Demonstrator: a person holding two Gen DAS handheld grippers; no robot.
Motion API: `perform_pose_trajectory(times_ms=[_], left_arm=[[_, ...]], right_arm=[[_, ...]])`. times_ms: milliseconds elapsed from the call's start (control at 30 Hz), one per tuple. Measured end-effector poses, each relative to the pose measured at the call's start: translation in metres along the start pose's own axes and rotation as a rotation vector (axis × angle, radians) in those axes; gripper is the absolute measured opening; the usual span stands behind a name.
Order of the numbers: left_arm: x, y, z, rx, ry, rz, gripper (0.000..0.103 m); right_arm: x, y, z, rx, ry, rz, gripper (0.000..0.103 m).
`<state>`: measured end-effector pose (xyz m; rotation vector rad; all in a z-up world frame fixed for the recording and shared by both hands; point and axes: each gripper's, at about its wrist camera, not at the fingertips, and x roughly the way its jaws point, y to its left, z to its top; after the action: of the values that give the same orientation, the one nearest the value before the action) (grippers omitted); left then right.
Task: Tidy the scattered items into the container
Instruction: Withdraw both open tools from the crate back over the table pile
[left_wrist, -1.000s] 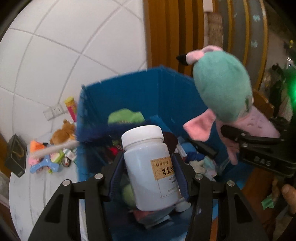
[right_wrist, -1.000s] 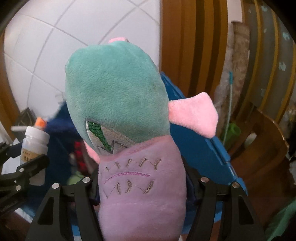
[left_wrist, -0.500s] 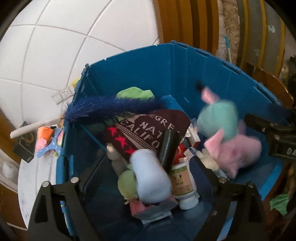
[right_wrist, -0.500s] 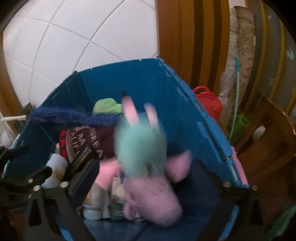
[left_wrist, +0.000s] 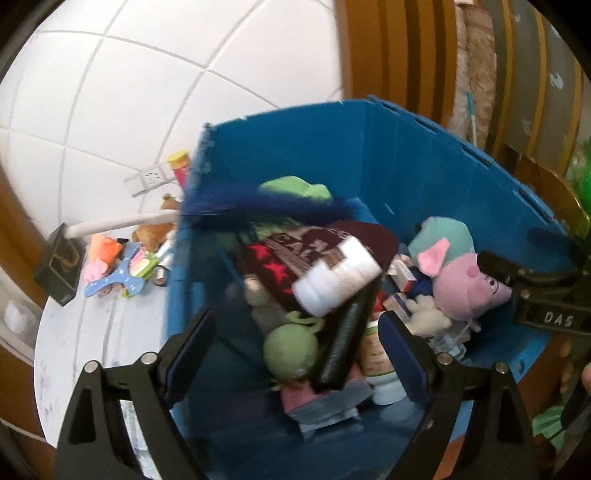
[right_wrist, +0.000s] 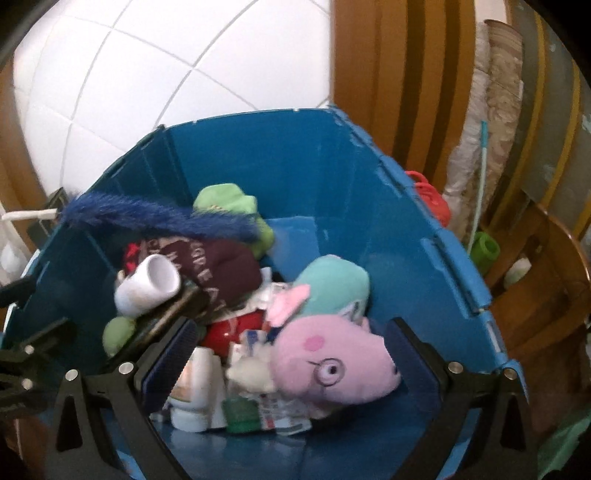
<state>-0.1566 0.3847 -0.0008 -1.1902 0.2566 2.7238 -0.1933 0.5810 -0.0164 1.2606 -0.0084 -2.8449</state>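
Both grippers hang over the blue bin (left_wrist: 424, 155) with their jaws spread wide and nothing between them. Just ahead of the left gripper (left_wrist: 295, 336), the white bottle (left_wrist: 338, 278) lies tilted on top of the pile inside the bin, its long axis slanting up and to the right, resting against a dark flat bar (left_wrist: 347, 339) and the maroon cloth (left_wrist: 332, 240). In front of the right gripper (right_wrist: 291, 354), the pink pig toy (right_wrist: 332, 365) lies on its side in the bin, snout pointing to the right, its teal body (right_wrist: 336, 284) further ahead.

The things yet to be tidied lie outside the bin, off to the left of the left gripper on the white desk (left_wrist: 85, 332): a small brown bear (left_wrist: 153, 230), a blue bone-shaped toy (left_wrist: 110, 284), orange and pink bits (left_wrist: 101, 251) and a black box (left_wrist: 59, 269), all bunched close together. The left gripper is plainly the nearer one; the right one has the whole bin between it and that cluster.

What stands in the way is the bin's left wall and the blue feather duster (left_wrist: 266, 210), whose white handle (left_wrist: 118, 223) juts out over the rim above the toys. A reach from the left would likely need to clear both.
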Motion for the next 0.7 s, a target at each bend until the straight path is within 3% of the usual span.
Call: perform_pose_trajectory(times_ms=[267, 700], left_arm=[[-0.032, 0.081, -0.023, -0.129, -0.040, 0.104, 0.090], [-0.067, 0.211, -0.121, -0.299, -0.017, 0.258, 0.090]], right_arm=[[-0.011, 0.078, 0.005, -0.081, -0.034, 0.103, 0.103], [-0.027, 0.259, -0.006, -0.287, -0.065, 0.236, 0.103]])
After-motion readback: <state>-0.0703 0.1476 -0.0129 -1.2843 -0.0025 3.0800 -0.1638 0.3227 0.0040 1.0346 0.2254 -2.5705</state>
